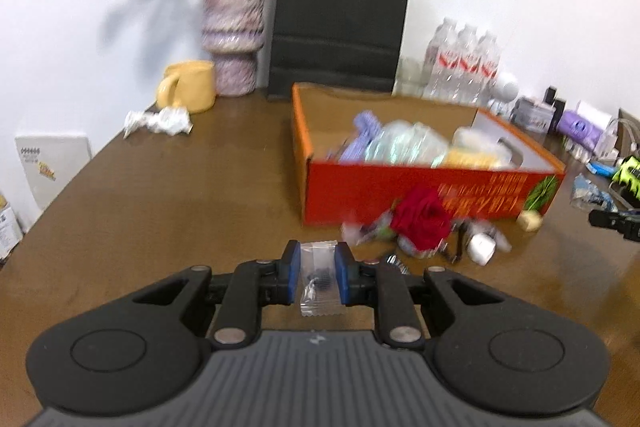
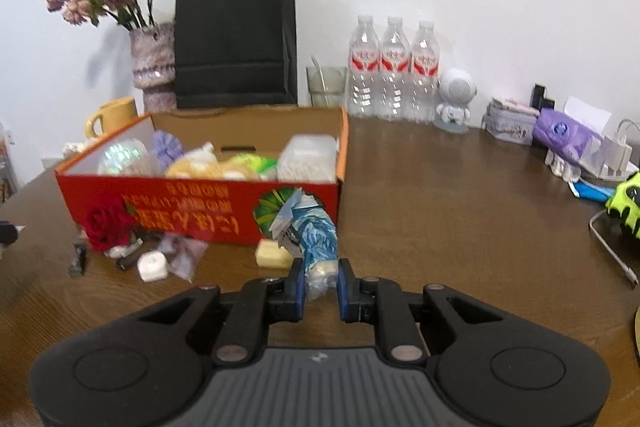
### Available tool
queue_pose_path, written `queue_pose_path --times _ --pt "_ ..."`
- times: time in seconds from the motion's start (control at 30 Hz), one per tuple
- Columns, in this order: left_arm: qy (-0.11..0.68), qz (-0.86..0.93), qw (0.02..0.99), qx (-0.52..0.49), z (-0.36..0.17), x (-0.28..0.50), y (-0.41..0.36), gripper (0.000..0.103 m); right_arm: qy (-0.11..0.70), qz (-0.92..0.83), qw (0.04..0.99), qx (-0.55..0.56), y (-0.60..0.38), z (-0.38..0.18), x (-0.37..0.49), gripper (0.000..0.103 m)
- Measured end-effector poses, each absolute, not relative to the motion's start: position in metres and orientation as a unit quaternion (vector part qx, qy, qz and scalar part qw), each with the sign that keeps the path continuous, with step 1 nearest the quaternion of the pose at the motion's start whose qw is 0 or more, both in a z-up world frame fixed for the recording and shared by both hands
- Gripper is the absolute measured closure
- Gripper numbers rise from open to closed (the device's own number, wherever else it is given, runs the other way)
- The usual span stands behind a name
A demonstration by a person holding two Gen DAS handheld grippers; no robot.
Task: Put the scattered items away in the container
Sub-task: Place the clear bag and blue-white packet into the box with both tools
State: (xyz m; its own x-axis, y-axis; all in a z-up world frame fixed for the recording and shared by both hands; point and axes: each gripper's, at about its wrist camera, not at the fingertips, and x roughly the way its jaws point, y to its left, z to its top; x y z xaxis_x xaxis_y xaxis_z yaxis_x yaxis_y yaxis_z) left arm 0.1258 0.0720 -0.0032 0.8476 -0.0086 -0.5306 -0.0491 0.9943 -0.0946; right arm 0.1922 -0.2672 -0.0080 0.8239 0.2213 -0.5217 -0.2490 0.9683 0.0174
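Observation:
The red cardboard box (image 1: 400, 187) stands on the brown table (image 1: 180, 187), holding several wrapped items; it also shows in the right wrist view (image 2: 192, 203). My left gripper (image 1: 318, 273) is shut on a small clear plastic packet (image 1: 318, 279), held above the table before the box. My right gripper (image 2: 320, 285) is shut on a blue-and-white snack wrapper (image 2: 312, 239) in front of the box's right end. A red rose (image 1: 422, 217), a white cap (image 1: 482, 247) and a yellow block (image 2: 274, 254) lie scattered before the box.
Crumpled white paper (image 1: 160, 121), a yellow mug (image 1: 188, 87), a vase of dried flowers (image 1: 234, 35) and a black paper bag (image 1: 340, 23) stand behind. Three water bottles (image 2: 392, 67), a glass (image 2: 326, 85), a white figurine (image 2: 456, 99), a tissue pack (image 2: 568, 137) sit at right.

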Motion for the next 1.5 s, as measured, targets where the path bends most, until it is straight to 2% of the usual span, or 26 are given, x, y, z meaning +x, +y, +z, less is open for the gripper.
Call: queue_pose_path --times 0.5,0.93,0.97,1.0,1.03,1.07,1.1,1.13,1.17,1.27,1.5 --pt "0.203 -0.048 0.974 -0.088 0.050 0.212 0.039 0.084 0.219 0.171 0.961 -0.011 -0.224 0.041 0.243 0.088" --pt "0.242 -0.027 0.963 -0.113 0.021 0.296 0.041 0.081 0.268 0.180 0.946 -0.010 -0.201 0.008 0.315 0.086" --pt "0.247 -0.031 0.962 -0.109 0.019 0.298 0.040 0.078 0.274 0.181 0.945 -0.007 -0.203 0.005 0.315 0.081" --pt "0.250 -0.033 0.962 -0.103 0.017 0.298 0.038 0.064 0.277 0.180 0.944 -0.004 -0.205 0.004 0.315 0.078" --pt "0.251 -0.034 0.962 -0.100 0.016 0.298 0.037 0.041 0.278 0.182 0.943 -0.002 -0.206 0.003 0.314 0.063" --pt "0.247 -0.034 0.963 -0.100 0.016 0.297 0.035 0.030 0.276 0.183 0.943 -0.003 -0.205 0.003 0.313 0.042" --pt "0.243 -0.036 0.964 -0.099 0.016 0.295 0.034 0.011 0.270 0.184 0.945 -0.007 -0.203 0.004 0.311 0.032" --pt "0.239 -0.035 0.966 -0.096 0.017 0.293 0.031 0.000 0.260 0.182 0.948 -0.016 -0.201 0.005 0.308 0.018" --pt "0.235 -0.033 0.967 -0.092 0.019 0.291 0.029 0.000 0.253 0.180 0.950 -0.024 -0.199 0.006 0.305 0.010" --pt "0.227 -0.033 0.969 -0.086 0.021 0.288 0.025 0.000 0.251 0.166 0.953 -0.040 -0.194 0.008 0.301 0.002" --pt "0.242 -0.027 0.966 -0.086 0.019 0.289 0.021 0.000 0.267 0.161 0.950 -0.010 -0.203 0.010 0.305 0.002"
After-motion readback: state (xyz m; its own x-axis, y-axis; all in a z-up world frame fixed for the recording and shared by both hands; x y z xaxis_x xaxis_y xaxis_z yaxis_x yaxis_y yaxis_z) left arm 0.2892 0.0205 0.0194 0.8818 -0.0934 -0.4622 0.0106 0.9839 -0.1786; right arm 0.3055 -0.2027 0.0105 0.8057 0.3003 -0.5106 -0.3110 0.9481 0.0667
